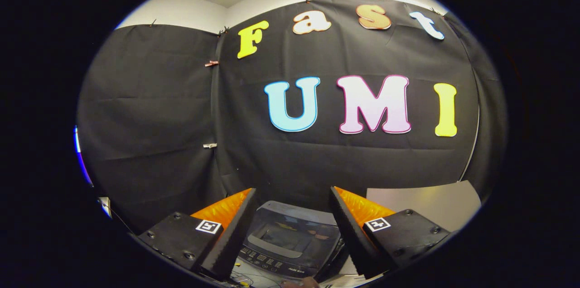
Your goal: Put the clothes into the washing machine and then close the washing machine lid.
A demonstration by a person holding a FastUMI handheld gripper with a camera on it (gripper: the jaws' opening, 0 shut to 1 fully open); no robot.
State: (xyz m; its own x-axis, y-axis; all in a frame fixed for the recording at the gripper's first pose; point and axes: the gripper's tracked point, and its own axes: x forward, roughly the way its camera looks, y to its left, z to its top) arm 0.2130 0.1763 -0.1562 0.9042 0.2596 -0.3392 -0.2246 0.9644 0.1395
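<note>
A small grey washing machine (pixel 290 238) stands below, seen between my two fingers, with its dark glossy lid (pixel 294 233) lying down flat over the top and its control panel (pixel 272 263) at the near side. My gripper (pixel 292 195) hangs open high above it, nothing between its fingers. The fingers (pixel 233 233) spread to either side of the machine. No clothes can be seen from here.
The black cloth wall (pixel 149 134) rises just behind the machine. A pale grey board (pixel 426 204) lies to the right of it. Part of a hand (pixel 301 283) shows at the near edge, in front of the control panel.
</note>
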